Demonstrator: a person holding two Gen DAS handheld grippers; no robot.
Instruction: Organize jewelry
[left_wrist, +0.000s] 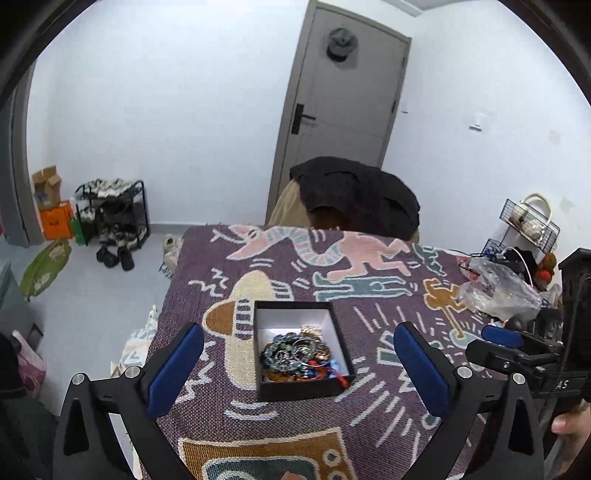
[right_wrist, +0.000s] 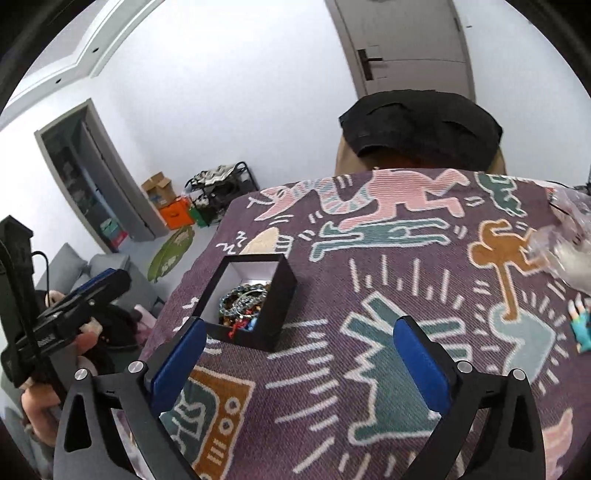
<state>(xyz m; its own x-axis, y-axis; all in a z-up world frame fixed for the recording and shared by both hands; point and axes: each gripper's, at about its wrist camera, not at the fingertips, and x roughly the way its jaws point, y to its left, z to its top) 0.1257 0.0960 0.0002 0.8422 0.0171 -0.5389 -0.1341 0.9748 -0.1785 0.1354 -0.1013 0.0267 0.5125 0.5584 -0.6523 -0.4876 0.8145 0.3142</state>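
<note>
A small black box (left_wrist: 301, 391) with a white lining stands open on the patterned purple cloth (left_wrist: 369, 435). It holds a tangled pile of bead bracelets and other jewelry (left_wrist: 301, 354). My left gripper (left_wrist: 299, 343) is open and empty, its blue pads on either side of the box, above it. In the right wrist view the box (right_wrist: 284, 295) sits left of centre with the jewelry (right_wrist: 243, 301) inside. My right gripper (right_wrist: 299, 339) is open and empty, to the right of the box. A small teal trinket (right_wrist: 583, 326) lies at the right edge.
Crumpled clear plastic bags (left_wrist: 498, 284) and cluttered items lie at the table's right side. A chair draped with black clothing (left_wrist: 354, 192) stands behind the far edge. A shoe rack (left_wrist: 114, 214) and boxes stand on the floor to the left.
</note>
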